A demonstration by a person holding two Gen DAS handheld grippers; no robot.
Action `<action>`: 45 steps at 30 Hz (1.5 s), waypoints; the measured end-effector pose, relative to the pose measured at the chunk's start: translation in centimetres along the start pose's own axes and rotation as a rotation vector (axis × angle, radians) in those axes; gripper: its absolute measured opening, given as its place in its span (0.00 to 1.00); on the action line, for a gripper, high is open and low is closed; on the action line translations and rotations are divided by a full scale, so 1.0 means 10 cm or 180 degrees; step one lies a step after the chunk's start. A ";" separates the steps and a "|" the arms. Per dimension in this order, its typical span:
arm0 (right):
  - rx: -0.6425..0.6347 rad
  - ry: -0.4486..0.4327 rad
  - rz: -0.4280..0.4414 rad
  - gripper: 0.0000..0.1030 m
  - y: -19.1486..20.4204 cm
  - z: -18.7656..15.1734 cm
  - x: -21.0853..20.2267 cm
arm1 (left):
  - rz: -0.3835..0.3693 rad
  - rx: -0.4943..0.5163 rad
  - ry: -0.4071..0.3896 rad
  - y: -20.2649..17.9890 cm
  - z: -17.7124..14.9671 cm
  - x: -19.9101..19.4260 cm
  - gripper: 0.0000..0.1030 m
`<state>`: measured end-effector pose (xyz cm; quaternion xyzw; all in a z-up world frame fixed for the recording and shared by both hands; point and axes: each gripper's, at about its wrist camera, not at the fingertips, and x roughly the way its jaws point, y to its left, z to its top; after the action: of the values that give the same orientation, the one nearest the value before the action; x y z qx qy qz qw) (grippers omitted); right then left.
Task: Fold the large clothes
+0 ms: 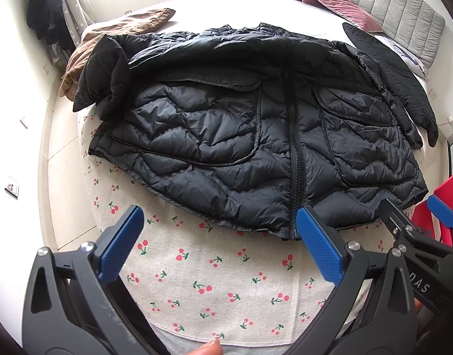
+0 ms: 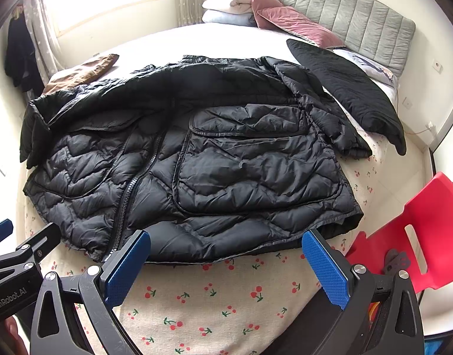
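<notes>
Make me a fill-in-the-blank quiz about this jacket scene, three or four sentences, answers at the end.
1. The jacket lying on the bed is coloured ____.
2. The cloth under the jacket's hem is printed with small red ____.
3. The jacket's front zipper is ____.
4. Both the left gripper and the right gripper have their jaws ____, holding nothing.

Answers: black; cherries; closed; open

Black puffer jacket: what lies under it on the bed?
The black puffer jacket lies on a cherry-print cloth. What the cloth covers beneath the jacket is hidden.
</notes>
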<state>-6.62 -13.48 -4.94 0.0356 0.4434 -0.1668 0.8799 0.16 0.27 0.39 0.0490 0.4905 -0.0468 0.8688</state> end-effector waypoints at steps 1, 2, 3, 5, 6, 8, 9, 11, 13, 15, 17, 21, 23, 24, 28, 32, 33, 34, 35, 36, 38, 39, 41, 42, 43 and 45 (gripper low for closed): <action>-0.0002 -0.0001 0.0001 1.00 0.00 0.00 0.00 | -0.0002 0.0001 -0.0002 0.00 0.00 -0.01 1.00; -0.0001 0.0000 0.0000 1.00 0.00 0.00 0.00 | 0.0001 -0.0002 -0.0001 0.00 0.00 0.01 1.00; 0.0000 0.0002 0.0000 1.00 0.00 0.00 0.00 | -0.0002 -0.0005 -0.0001 0.00 0.00 0.01 1.00; 0.0001 0.0001 -0.0001 1.00 0.00 0.00 0.00 | -0.0006 -0.0008 0.0000 0.00 0.00 0.00 1.00; 0.0002 0.0002 -0.0002 1.00 0.00 0.00 0.00 | -0.0006 -0.0009 0.0000 -0.01 0.00 0.00 1.00; 0.0004 0.0003 -0.0001 1.00 0.01 0.00 0.00 | -0.0009 -0.0010 0.0002 -0.01 0.01 -0.01 1.00; 0.0000 0.0003 0.0000 1.00 0.00 0.00 0.00 | -0.0012 -0.0012 0.0001 -0.01 0.01 -0.01 1.00; 0.0002 0.0001 -0.0001 1.00 0.00 0.00 0.00 | -0.0010 -0.0011 0.0000 -0.02 0.01 -0.01 1.00; 0.0000 0.0006 0.0001 1.00 0.01 0.00 0.00 | -0.0009 -0.0007 0.0002 -0.02 0.01 -0.01 1.00; 0.0001 0.0003 -0.0001 1.00 0.01 0.00 0.00 | -0.0002 -0.0005 -0.0003 -0.01 0.00 0.01 1.00; 0.0003 0.0007 -0.0001 1.00 0.01 0.00 0.00 | 0.0000 -0.0003 0.0000 -0.01 0.00 0.00 1.00; 0.0001 0.0006 0.0000 1.00 0.01 -0.01 -0.01 | 0.0000 -0.0007 -0.0002 -0.01 0.00 0.01 1.00; 0.0000 0.0007 0.0001 1.00 0.01 0.00 0.00 | 0.0003 -0.0003 -0.0002 -0.01 0.00 0.01 1.00; 0.0001 0.0009 -0.0001 1.00 0.01 -0.01 0.00 | 0.0002 -0.0006 -0.0003 -0.01 -0.01 0.01 1.00; 0.0004 0.0013 -0.0003 1.00 0.01 -0.01 0.00 | 0.0005 -0.0005 -0.0007 -0.01 -0.01 0.00 1.00; 0.0003 0.0012 -0.0001 1.00 0.01 -0.01 0.00 | 0.0002 -0.0009 -0.0003 -0.01 -0.01 0.00 1.00; 0.0003 0.0010 -0.0002 1.00 0.01 -0.01 0.00 | 0.0003 -0.0005 -0.0003 -0.01 -0.01 0.01 1.00; 0.0003 0.0013 -0.0003 1.00 0.01 -0.01 0.00 | 0.0001 -0.0004 -0.0002 -0.01 -0.01 0.01 1.00; 0.0003 0.0016 -0.0002 1.00 0.01 -0.01 0.00 | -0.0002 -0.0005 -0.0001 -0.01 -0.01 0.00 1.00; 0.0003 0.0014 0.0000 1.00 0.01 -0.01 0.00 | -0.0001 -0.0007 -0.0003 -0.01 -0.01 0.01 1.00; 0.0003 0.0015 -0.0003 1.00 0.01 -0.01 0.00 | 0.0001 -0.0007 -0.0005 -0.01 -0.01 0.00 1.00; 0.0002 0.0017 -0.0002 1.00 0.01 0.00 0.00 | 0.0003 -0.0005 -0.0004 -0.01 -0.01 0.01 1.00; 0.0002 0.0016 -0.0003 1.00 0.00 -0.01 0.01 | -0.0002 -0.0008 -0.0001 -0.01 -0.01 0.00 1.00; 0.0002 0.0016 -0.0002 1.00 0.00 0.00 0.01 | -0.0001 -0.0010 -0.0004 -0.01 -0.01 0.01 1.00; 0.0003 0.0015 -0.0002 1.00 0.00 -0.01 0.01 | 0.0001 -0.0010 -0.0003 -0.01 -0.01 0.00 1.00; 0.0002 0.0015 -0.0004 1.00 0.00 -0.01 0.01 | 0.0001 -0.0007 -0.0004 -0.01 -0.01 0.01 1.00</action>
<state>-6.65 -13.45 -5.06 0.0360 0.4455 -0.1674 0.8787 0.13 0.21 0.28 0.0481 0.4900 -0.0462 0.8691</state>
